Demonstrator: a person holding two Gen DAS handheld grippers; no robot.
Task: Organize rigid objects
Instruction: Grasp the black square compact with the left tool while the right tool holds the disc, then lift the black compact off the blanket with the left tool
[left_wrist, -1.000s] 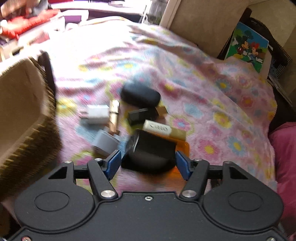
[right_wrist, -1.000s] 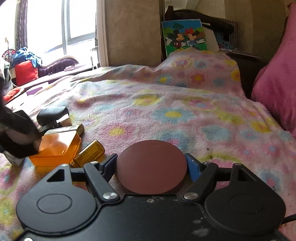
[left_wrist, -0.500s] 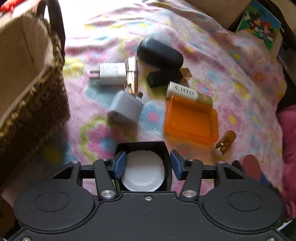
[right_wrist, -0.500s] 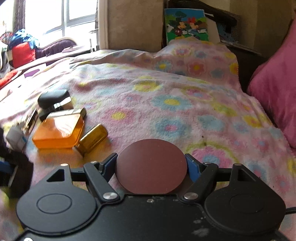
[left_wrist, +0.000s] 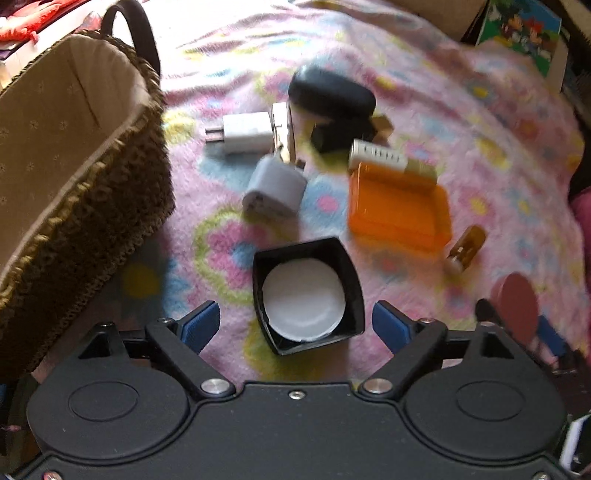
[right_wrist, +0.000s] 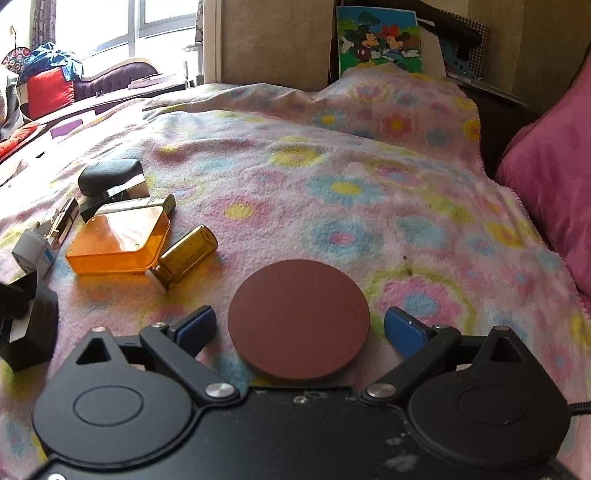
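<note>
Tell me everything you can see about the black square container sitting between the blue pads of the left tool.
The black square container is a small open-topped box with rounded corners and thin, glossy, plastic-looking walls. Inside sits a round white piece, perhaps a liner or pad. It rests upright on the flowered blanket, mouth up. It lies between the pads of the left hand-held gripper, whose jaws are opening; neither pad touches it. The wicker basket stands apart to its left; the orange tray lies beyond it.

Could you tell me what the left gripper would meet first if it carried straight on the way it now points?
Probably the black square box, sitting on the blanket between the opening left gripper pads, untouched; depth is uncertain.
</note>
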